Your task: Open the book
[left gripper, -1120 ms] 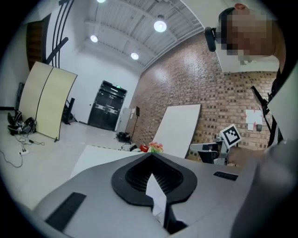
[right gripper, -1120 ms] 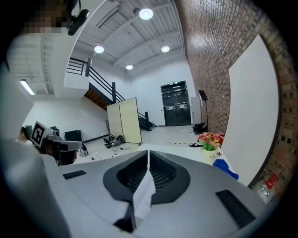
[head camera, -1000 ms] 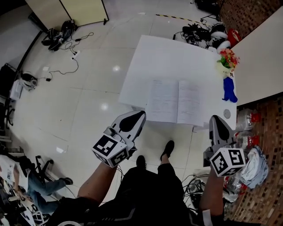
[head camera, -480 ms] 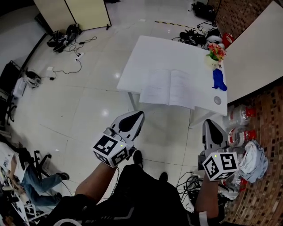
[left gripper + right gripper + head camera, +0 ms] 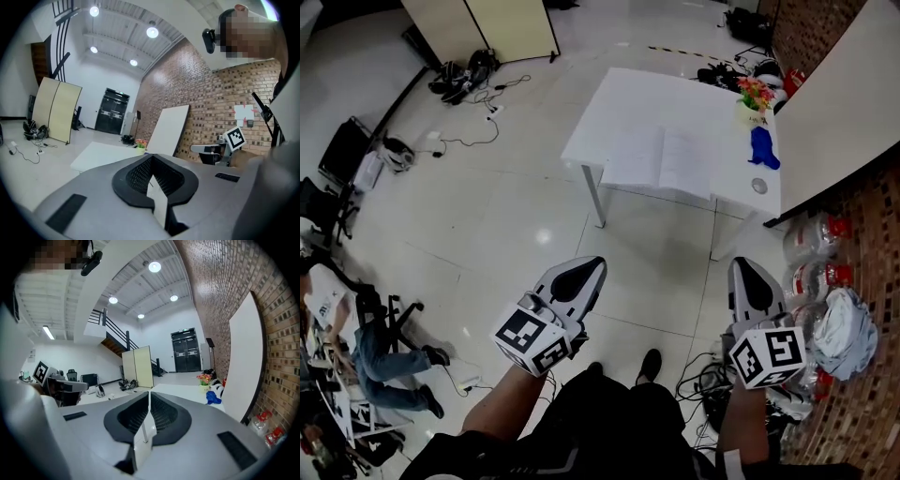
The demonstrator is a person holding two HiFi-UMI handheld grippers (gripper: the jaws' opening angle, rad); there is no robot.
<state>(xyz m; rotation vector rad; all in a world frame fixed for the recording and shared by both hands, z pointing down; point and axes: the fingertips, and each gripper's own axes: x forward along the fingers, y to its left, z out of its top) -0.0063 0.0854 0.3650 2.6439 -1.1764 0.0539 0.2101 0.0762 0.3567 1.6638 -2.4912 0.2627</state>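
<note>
The book [image 5: 666,161] lies open, pages up, near the front edge of the white table [image 5: 623,98], far ahead of me. Both grippers hang over bare floor, well short of the table and touching nothing. My left gripper [image 5: 592,266] has its jaws shut and empty; its own view [image 5: 151,158] shows the pads meeting, with the table [image 5: 101,154] small in the distance. My right gripper [image 5: 743,268] is likewise shut on nothing [image 5: 149,394], pointing towards the table [image 5: 185,391].
On the table's right end stand a flower pot [image 5: 753,94], a blue object [image 5: 763,147] and a small round disc [image 5: 758,186]. A white board [image 5: 834,94] leans on the brick wall. Bottles [image 5: 811,253] and cables [image 5: 703,380] lie at right; a person [image 5: 380,361] sits at left.
The table and open book have shrunk and slid further away up the picture as I backed off. Both grippers came back with me and stayed shut.
</note>
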